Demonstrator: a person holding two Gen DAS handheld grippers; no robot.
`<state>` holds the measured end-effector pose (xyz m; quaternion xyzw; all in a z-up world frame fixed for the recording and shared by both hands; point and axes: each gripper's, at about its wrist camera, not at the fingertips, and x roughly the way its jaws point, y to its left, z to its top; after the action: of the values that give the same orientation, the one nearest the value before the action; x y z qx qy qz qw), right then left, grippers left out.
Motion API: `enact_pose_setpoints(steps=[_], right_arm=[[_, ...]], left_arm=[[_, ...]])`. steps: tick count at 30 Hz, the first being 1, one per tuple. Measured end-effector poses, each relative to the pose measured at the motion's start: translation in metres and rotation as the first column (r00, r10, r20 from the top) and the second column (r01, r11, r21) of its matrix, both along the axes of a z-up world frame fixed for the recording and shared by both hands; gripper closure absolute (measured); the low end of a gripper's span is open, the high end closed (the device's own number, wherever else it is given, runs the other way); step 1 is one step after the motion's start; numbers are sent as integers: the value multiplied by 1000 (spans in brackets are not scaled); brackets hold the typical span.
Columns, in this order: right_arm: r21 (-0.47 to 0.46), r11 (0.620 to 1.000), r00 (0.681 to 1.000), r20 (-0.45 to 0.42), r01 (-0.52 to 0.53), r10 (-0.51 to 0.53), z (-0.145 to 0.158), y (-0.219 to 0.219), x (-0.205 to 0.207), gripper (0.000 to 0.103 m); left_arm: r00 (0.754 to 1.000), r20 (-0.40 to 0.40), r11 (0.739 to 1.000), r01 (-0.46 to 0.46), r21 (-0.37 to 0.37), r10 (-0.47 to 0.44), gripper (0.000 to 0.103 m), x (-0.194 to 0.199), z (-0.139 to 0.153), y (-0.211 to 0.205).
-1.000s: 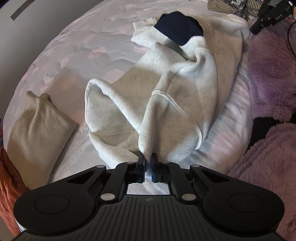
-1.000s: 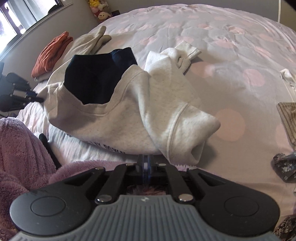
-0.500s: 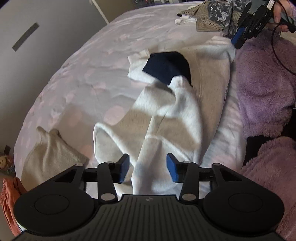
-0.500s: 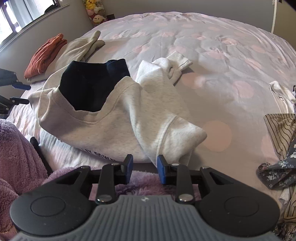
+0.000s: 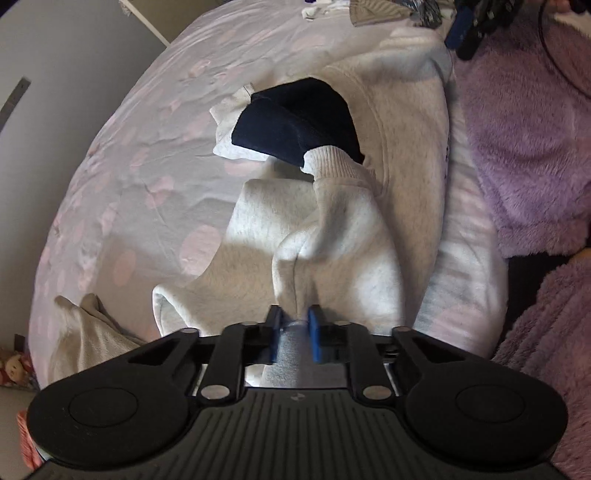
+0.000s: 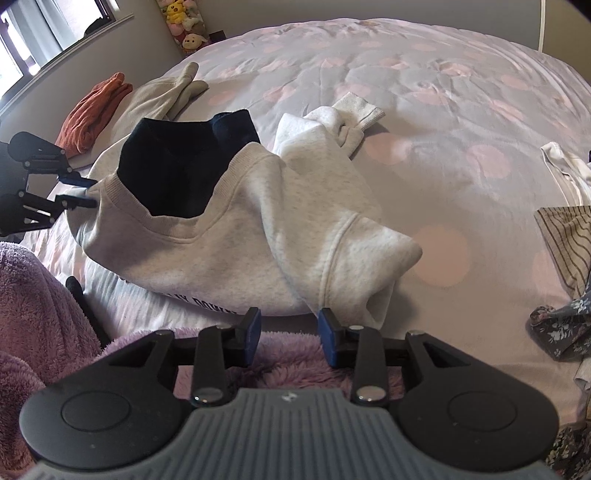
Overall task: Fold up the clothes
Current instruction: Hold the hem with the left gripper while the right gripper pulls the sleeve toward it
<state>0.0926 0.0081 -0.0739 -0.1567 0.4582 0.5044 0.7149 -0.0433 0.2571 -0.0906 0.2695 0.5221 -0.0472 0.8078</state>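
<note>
Your left gripper [image 5: 294, 325] has its blue pads pressed in on a bunched ridge of the grey sweatshirt [image 5: 343, 229], near its lower end. Your right gripper [image 6: 289, 330] has its jaws spread apart, nothing between them; it sits just short of the sweatshirt's near edge, above purple fleece [image 6: 295, 350].

Sweatshirt location: crumpled on the dotted bedspread [image 6: 424, 74], near the bed edge closest to you. A navy lining [image 5: 295, 125] shows at the neck opening.

Left view only: a ribbed cuff [image 5: 332, 162] lies touching the navy patch, and the gripped fold runs straight from the pads toward it. A beige garment [image 5: 85, 332] lies to the left of the sweatshirt.

Right view only: the other sleeve's cuff [image 6: 360, 109] lies on the far side, on the bedspread. Printed lettering shows along the sweatshirt's underside edge, unreadable. An orange garment [image 6: 92, 110] is beside the beige one, plush toys [image 6: 183, 22] stand at the far corner, and striped cloth [image 6: 565, 236] and floral cloth [image 6: 561, 325] lie at right. The left gripper's pads appear at left, at the sweatshirt's far edge.
</note>
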Motion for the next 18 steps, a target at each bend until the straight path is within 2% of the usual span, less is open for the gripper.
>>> enact_pose_setpoints(steps=[5,9,11,14,18], right_arm=[[16,995,994,56,-98,97,9,19,-13,65],[26,963,951,167,-270,262,28,46,-37,65],[24,935,914,222,-353,339,38,59,-49,65],[11,881,842,302,-472,447,53,80,-67,65],[-33,773,708,379,-633,596,70,109,-97,63]], left_arm=[[1000,0,994,-31,-101,32,94,-20,22,7],[998,-16,981,-69,-182,67,94,-35,37,14],[996,-30,973,-88,-212,84,94,-43,38,14],[990,-30,961,-138,-240,134,94,-51,36,16],[983,-3,945,-180,-274,186,94,-61,29,16]])
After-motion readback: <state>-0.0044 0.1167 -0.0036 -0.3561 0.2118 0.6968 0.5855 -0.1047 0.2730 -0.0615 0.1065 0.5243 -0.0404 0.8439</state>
